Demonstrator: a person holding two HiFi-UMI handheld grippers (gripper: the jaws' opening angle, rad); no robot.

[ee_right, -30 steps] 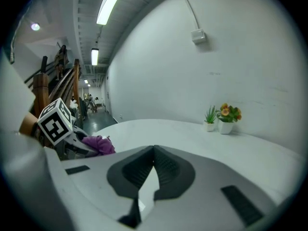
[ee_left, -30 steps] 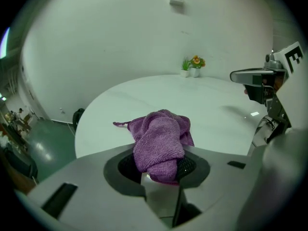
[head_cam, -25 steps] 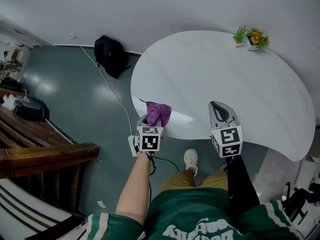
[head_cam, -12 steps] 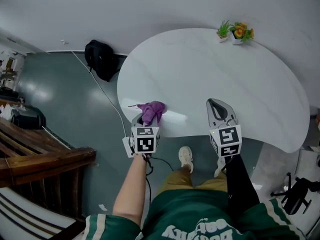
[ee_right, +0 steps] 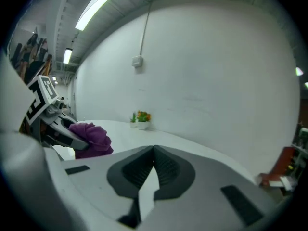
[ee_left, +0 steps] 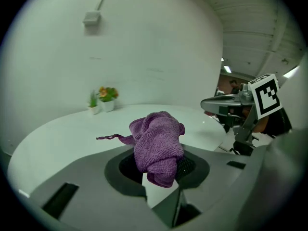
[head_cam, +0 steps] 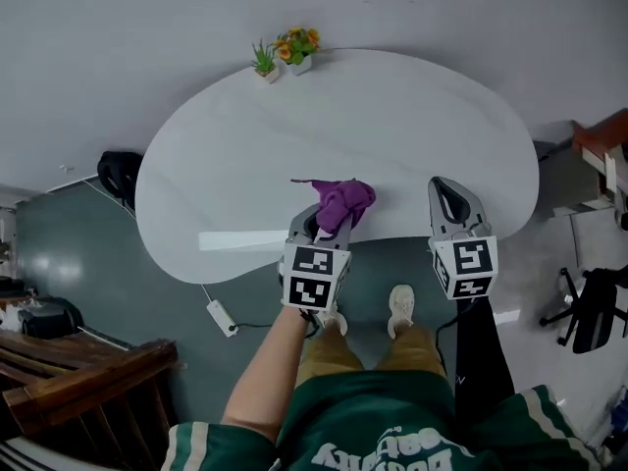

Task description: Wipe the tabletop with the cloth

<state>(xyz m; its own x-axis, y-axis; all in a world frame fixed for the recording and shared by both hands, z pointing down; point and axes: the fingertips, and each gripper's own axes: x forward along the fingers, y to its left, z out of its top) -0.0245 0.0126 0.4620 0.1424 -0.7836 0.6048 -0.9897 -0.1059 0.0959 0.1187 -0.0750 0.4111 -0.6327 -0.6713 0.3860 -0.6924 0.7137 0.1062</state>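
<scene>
The left gripper (head_cam: 316, 226) has its jaws closed on the purple cloth (head_cam: 343, 202), which bulges in a bunched wad out of the jaw tips, 1 thin corner trailing left. The wad sits over the near edge of the white tabletop (head_cam: 412, 116). The right gripper (head_cam: 448, 200) hangs beside it, apart, jaws pressed together on nothing. 2 small potted plants (head_cam: 287, 52) stand at the far edge.
</scene>
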